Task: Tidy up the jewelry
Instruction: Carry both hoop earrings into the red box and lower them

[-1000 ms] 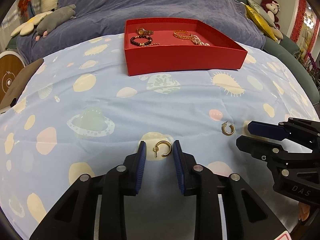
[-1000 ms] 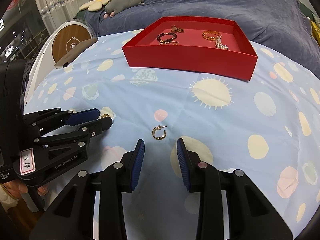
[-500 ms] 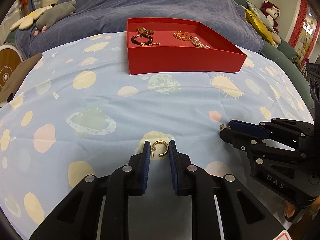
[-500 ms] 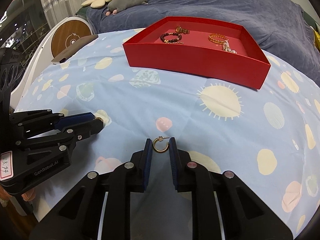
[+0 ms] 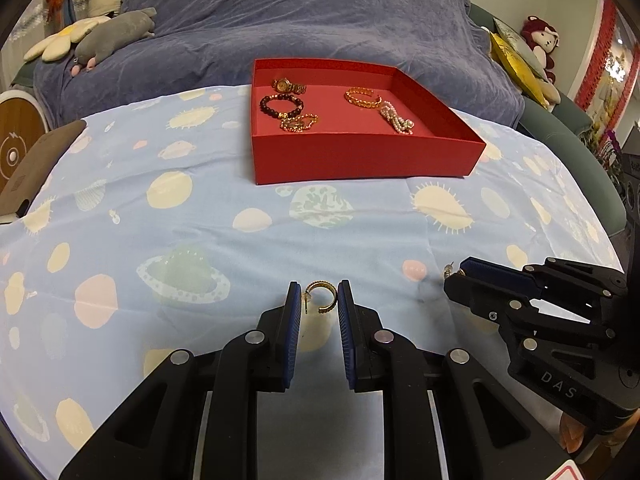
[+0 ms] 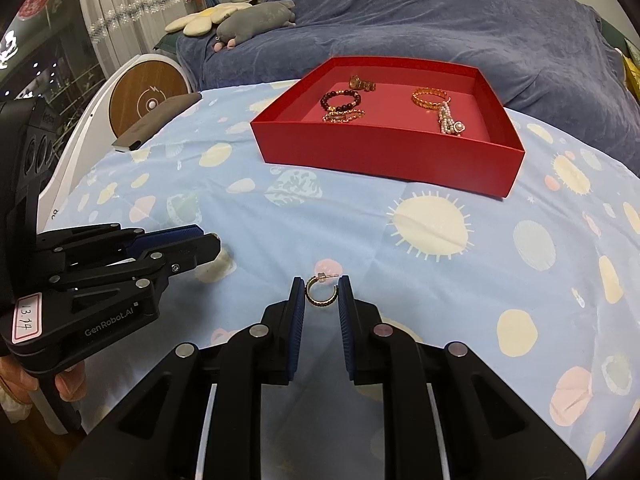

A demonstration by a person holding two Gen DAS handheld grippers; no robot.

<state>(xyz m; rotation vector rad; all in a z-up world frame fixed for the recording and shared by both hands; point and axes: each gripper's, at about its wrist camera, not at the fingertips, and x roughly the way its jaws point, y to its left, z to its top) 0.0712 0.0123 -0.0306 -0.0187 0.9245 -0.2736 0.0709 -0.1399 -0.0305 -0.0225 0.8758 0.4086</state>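
Planet-print cloth (image 5: 240,240) below; "GenRobot.AI" left hand-held gripper (image 5: 319,300) and "DAS" right hand-held gripper (image 6: 321,294) each pinch an earring.

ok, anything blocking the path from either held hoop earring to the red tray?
Nothing visible. Bare cloth lies between each hoop earring and the red tray; only its low front wall needs clearing.

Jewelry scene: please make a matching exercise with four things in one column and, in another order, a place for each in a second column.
1. dark bead bracelet
2. pearl piece
3. gold hoop earring
4. gray plush toy

A. on the blue blanket
B. between the left gripper pads
C. left part of the red tray
D. right part of the red tray

Pairs: 1-C, 2-D, 3-B, 4-A
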